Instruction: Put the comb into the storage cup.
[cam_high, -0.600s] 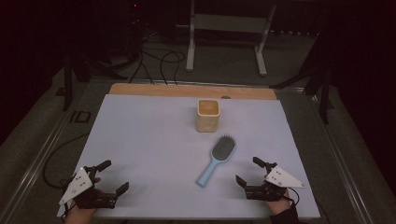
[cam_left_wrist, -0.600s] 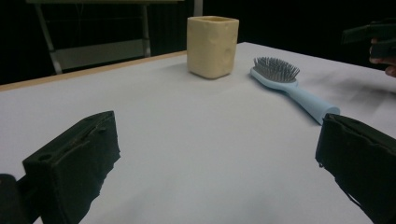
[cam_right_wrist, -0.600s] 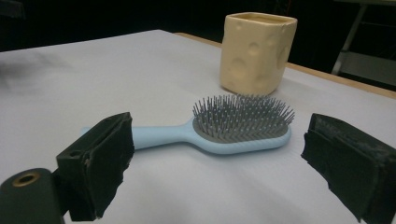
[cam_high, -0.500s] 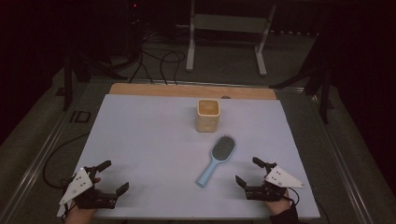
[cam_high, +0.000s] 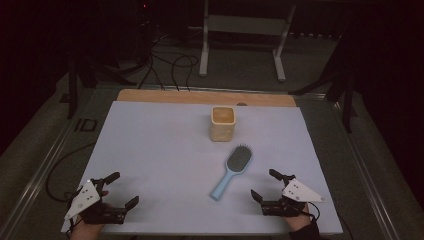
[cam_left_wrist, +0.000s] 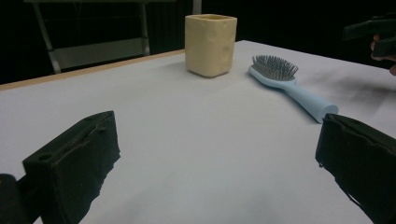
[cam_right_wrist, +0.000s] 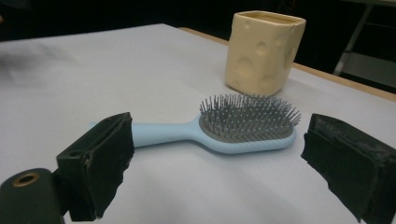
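Note:
A light blue hairbrush (cam_high: 231, 170) lies bristles up on the white table (cam_high: 160, 150), its handle towards the near edge. Behind it stands a cream square cup (cam_high: 222, 123) with round dimples. My right gripper (cam_high: 266, 185) rests near the front right edge, open and empty, a little to the right of the brush handle. The right gripper view has the hairbrush (cam_right_wrist: 233, 128) lying across just beyond the jaws and the cup (cam_right_wrist: 264, 51) behind. My left gripper (cam_high: 122, 189) sits at the front left, open and empty. In its view the cup (cam_left_wrist: 210, 44) and hairbrush (cam_left_wrist: 289, 86) lie far ahead.
A wooden strip (cam_high: 200, 96) runs along the table's far edge. Beyond it stand a metal frame (cam_high: 245, 30) and cables on the dark floor. Metal rails (cam_high: 45, 165) border the table at both sides.

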